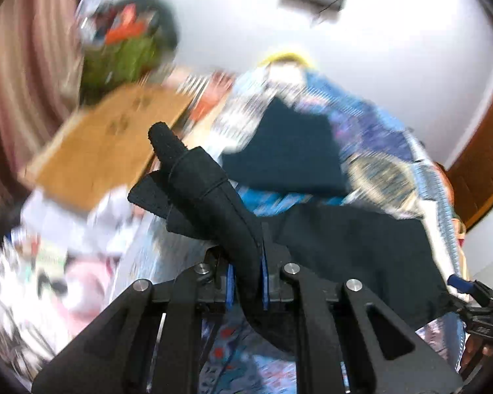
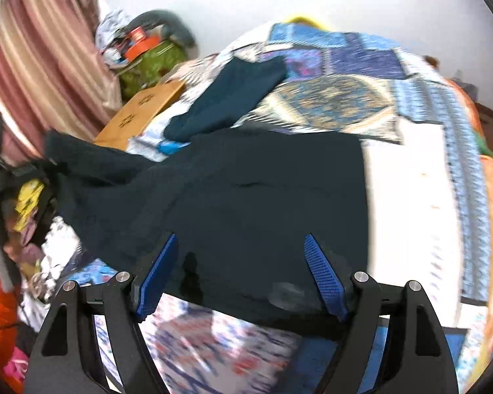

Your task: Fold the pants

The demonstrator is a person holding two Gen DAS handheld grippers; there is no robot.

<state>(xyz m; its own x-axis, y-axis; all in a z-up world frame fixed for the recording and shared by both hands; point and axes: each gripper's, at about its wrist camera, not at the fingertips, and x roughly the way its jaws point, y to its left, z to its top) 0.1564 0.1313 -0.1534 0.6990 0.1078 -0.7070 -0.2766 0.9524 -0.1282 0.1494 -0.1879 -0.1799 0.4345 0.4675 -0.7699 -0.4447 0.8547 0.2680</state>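
Note:
Black pants (image 2: 246,190) lie spread over a patchwork quilt (image 2: 345,98) on a bed. My left gripper (image 1: 246,279) is shut on a bunched fold of the pants (image 1: 194,177), which sticks up between the blue pads and is raised off the bed. The rest of the pants (image 1: 361,246) hangs down to the right of it. In the right wrist view the pants' left corner (image 2: 59,151) is pulled up toward the left edge. My right gripper (image 2: 241,262) is open, its blue pads (image 2: 325,279) wide apart just above the near edge of the pants, not pressing on it.
A dark teal garment (image 2: 233,95) lies farther up the quilt. A brown board (image 2: 141,111) leans at the bed's left side, with a green bag (image 2: 151,62) of clutter and a striped curtain (image 2: 39,65) behind. Loose clothes (image 1: 82,279) are piled at the left.

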